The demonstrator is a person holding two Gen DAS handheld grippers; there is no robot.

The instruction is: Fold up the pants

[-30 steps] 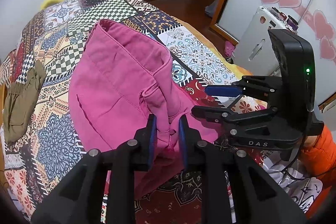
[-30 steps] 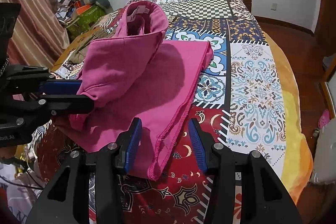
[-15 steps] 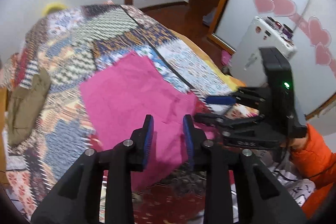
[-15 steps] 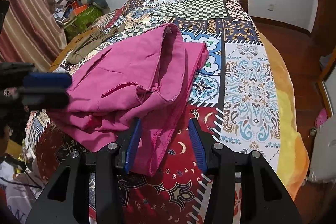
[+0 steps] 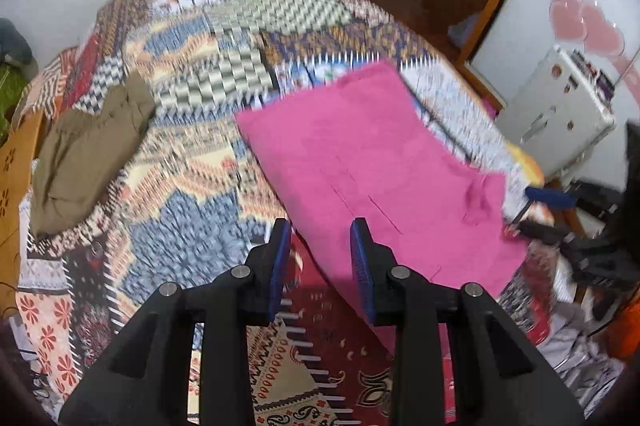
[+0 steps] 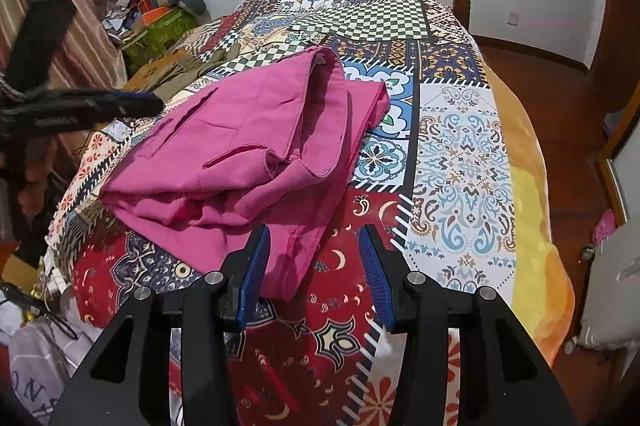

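Observation:
Pink pants (image 5: 360,154) lie folded on the patchwork bedspread (image 5: 192,226). In the right wrist view the pink pants (image 6: 248,146) form a loose, bunched stack with the waistband at the far end. My left gripper (image 5: 319,230) hovers open over their near left edge and holds nothing. It shows blurred at the left as left gripper (image 6: 132,104). My right gripper (image 6: 314,238) stands open; a pants corner lies between its jaws near the left pad, and the right pad is clear of the cloth. It also appears at the right edge as right gripper (image 5: 540,214).
An olive garment (image 5: 88,154) lies on the bed's left side. A white cabinet (image 5: 556,114) stands beside the bed on the right. A heap of clutter (image 6: 160,10) sits by the curtain. The orange blanket edge (image 6: 532,210) hangs off the bed's right side.
My left gripper let go of the raised fold and drew away to the left; the pants dropped flat onto the lower layer. The right gripper stayed put.

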